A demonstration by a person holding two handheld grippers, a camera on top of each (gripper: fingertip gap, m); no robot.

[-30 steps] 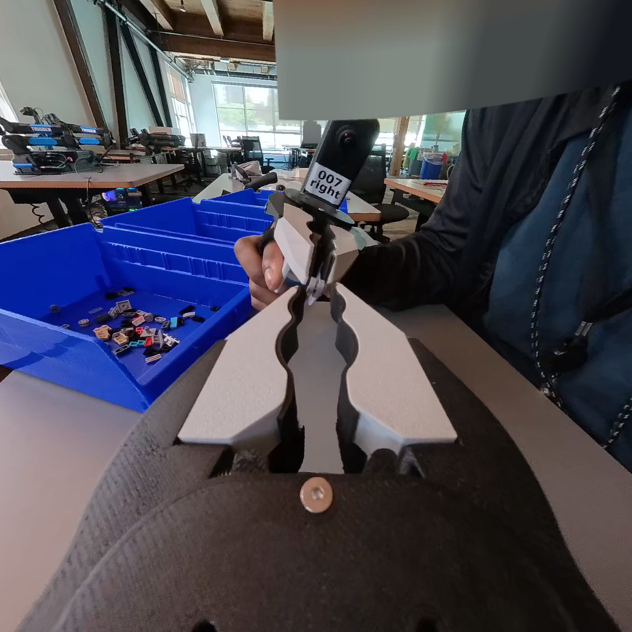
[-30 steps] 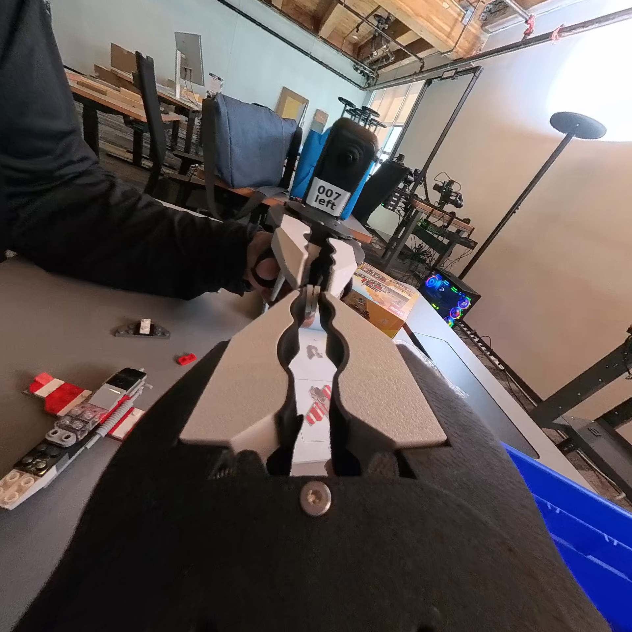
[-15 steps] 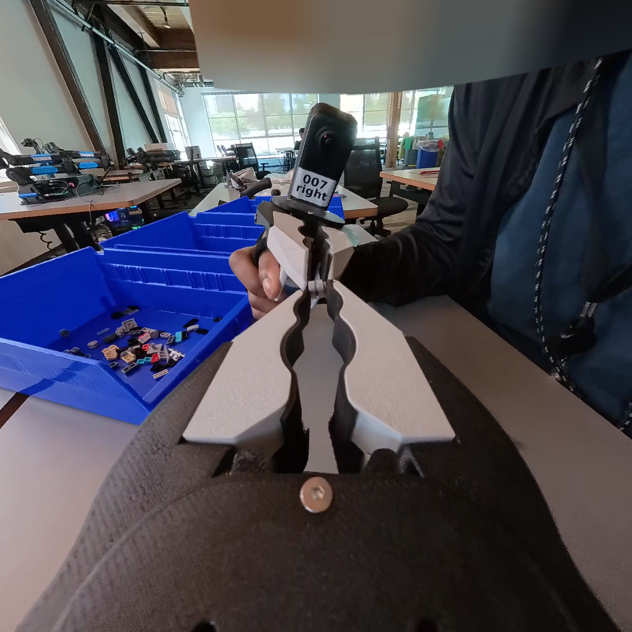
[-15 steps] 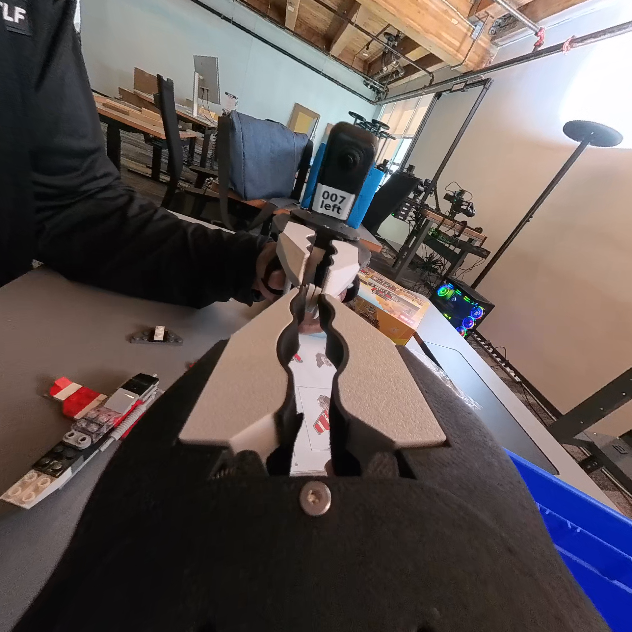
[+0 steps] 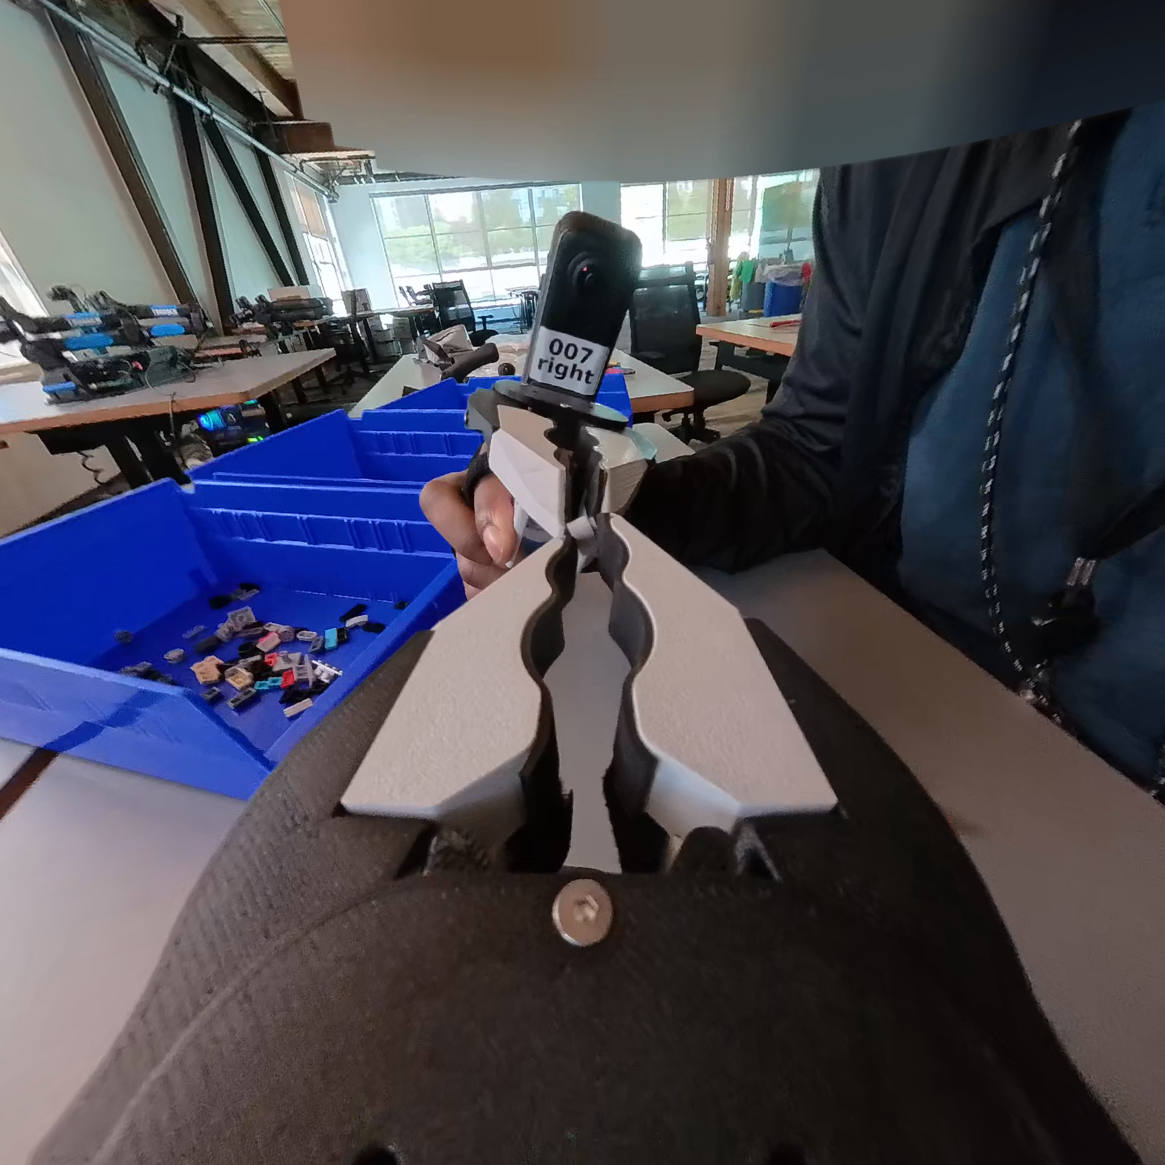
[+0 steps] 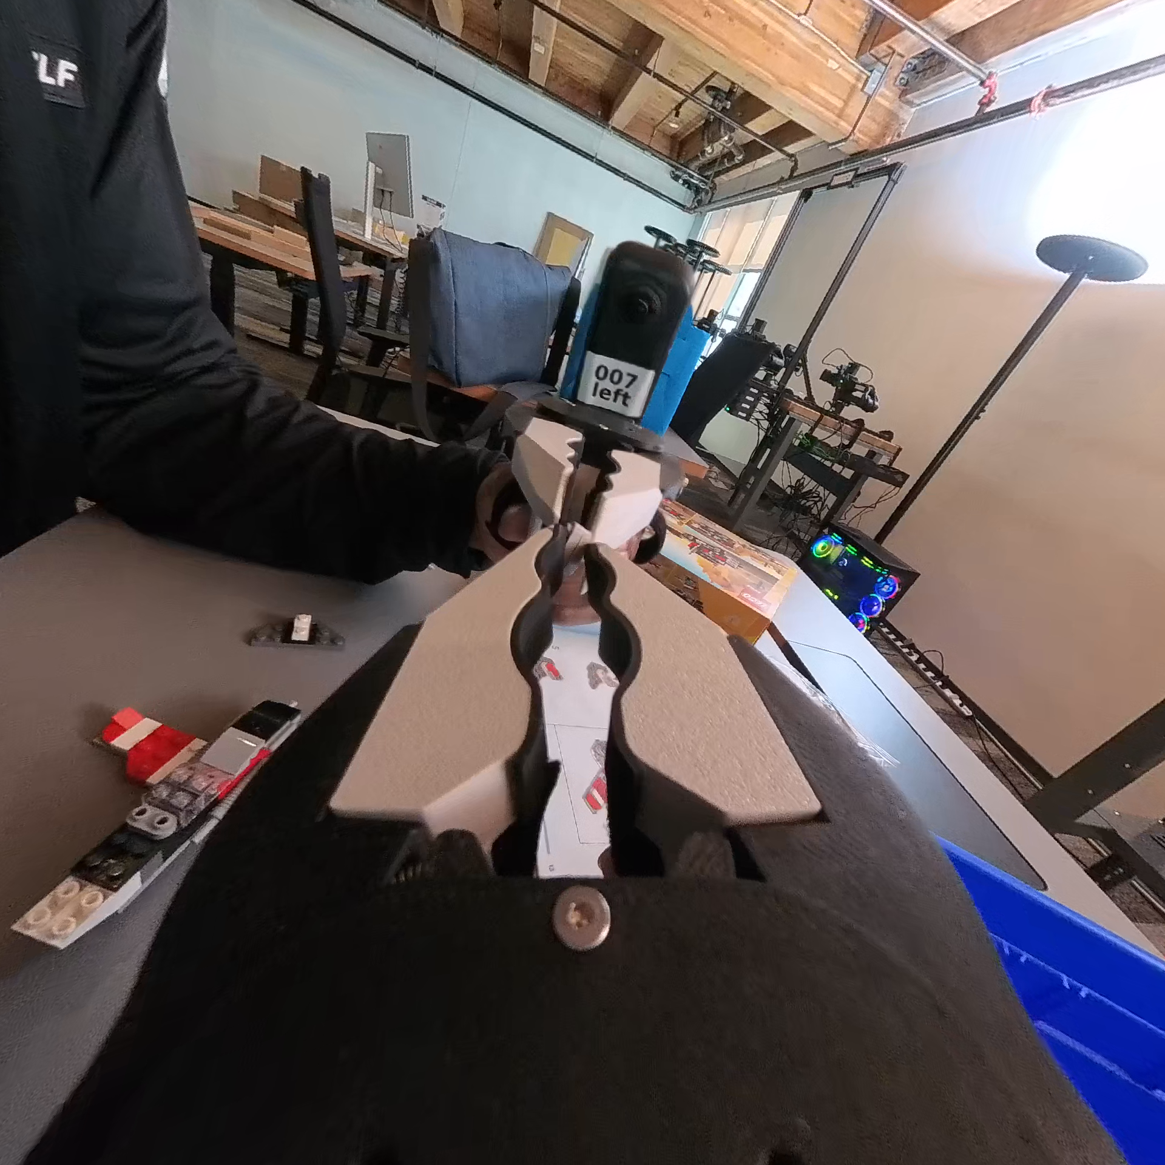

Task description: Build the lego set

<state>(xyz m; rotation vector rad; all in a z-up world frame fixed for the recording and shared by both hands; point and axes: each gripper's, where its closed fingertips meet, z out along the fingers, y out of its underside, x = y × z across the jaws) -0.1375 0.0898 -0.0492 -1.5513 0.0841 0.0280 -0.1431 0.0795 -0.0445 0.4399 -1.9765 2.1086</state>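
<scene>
Item: small white piece (image 5: 581,528), pinched tip to tip between left gripper (image 5: 586,548) and right gripper (image 6: 570,548), both raised higher than a second ago; joining judged underway, half-built model (image 6: 157,800) left on table (image 6: 126,630).

Bright daylight from windows (image 5: 479,246); glare upper right; fisheye edges.

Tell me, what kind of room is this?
Probably a shared office or robotics workshop. Long wooden-topped desks with black office chairs fill the room, black and blue machines sit on one desk, and exposed wooden ceiling beams run overhead.
</scene>
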